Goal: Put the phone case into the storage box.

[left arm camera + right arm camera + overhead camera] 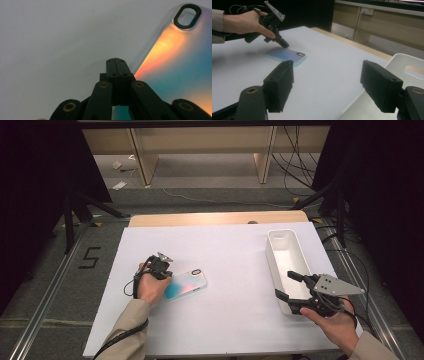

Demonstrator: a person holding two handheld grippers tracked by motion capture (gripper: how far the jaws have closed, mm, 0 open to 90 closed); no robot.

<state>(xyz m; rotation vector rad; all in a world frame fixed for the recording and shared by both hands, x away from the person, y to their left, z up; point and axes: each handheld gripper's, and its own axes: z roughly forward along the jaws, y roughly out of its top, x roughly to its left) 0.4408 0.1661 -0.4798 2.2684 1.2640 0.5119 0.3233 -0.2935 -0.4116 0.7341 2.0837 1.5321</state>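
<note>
The phone case lies flat on the white table, left of the middle, its iridescent back up and its camera cutout at the far right end. Its long axis runs roughly left to right across the table, tilted slightly away toward the right. The left gripper is right at the case's near-left end, pointing down at it; in the left gripper view the jaws are pressed together with nothing between them, and their tips sit right at the case's long edge, on the table side of it. Whether the tips actually touch the edge is hard to tell. From there the case stretches off to the right of the jaws and away toward the cutout, so any grasp would need the jaws to part and straddle that thin edge, or else the closed tips could nudge the case sideways. The right gripper is well apart, held above the near end of the white bin at the table's right side, jaws spread wide and empty. It faces the case across bare table, as the right gripper view shows, but the left hand is far nearer.
</note>
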